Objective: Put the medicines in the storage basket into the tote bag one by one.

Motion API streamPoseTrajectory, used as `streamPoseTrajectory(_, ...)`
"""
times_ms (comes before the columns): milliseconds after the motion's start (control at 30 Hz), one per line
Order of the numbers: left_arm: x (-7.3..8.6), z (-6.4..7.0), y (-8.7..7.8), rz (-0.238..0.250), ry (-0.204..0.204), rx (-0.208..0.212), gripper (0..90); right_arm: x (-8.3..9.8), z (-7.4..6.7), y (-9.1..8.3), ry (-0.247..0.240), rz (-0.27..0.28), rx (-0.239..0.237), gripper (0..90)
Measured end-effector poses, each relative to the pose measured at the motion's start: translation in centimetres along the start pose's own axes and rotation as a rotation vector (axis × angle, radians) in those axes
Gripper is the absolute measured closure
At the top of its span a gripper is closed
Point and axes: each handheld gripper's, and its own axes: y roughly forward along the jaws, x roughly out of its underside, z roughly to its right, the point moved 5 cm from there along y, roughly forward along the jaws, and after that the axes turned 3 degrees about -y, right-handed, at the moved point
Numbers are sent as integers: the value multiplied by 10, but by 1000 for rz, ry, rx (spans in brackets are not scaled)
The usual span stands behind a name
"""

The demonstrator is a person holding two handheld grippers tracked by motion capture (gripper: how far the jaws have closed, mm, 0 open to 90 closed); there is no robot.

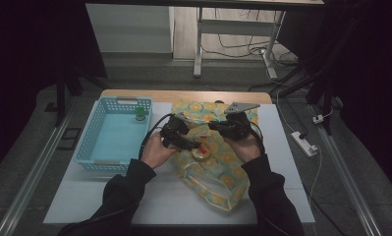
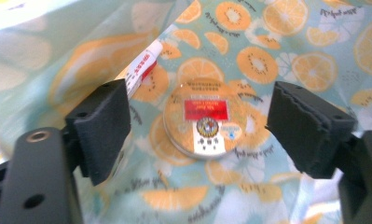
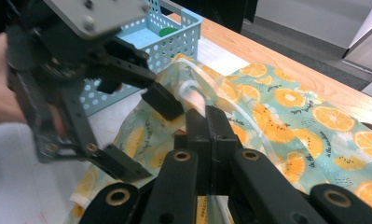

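Right gripper point(image 3: 207, 116) pinching bag point(image 1: 218, 172) rim shut, holding the mouth up for access. Left gripper point(image 2: 197, 121) fingers spread, empty, straddling round tin point(image 2: 203, 120) inside.

The tin point(image 1: 199, 154) lies in the bag point(image 1: 218, 182), seemingly; basket point(image 1: 88, 142) left.

Round tin point(image 2: 203, 122), gold rim, red label, flat and lid up, inside orange-print bag point(image 1: 218, 167). Bag lies flat, just beside blue basket point(image 1: 93, 132); mouth raised.
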Motion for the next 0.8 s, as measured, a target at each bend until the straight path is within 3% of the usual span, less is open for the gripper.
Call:
streamPoseTrajectory(500,10,-31,-51,31,-43,-33,3,-1,-1,-1,-7,-3,-2,900)
streamPoseTrajectory(800,25,-59,-76,60,-81,-73,0,0,-2,0,-8,-6,-1,900)
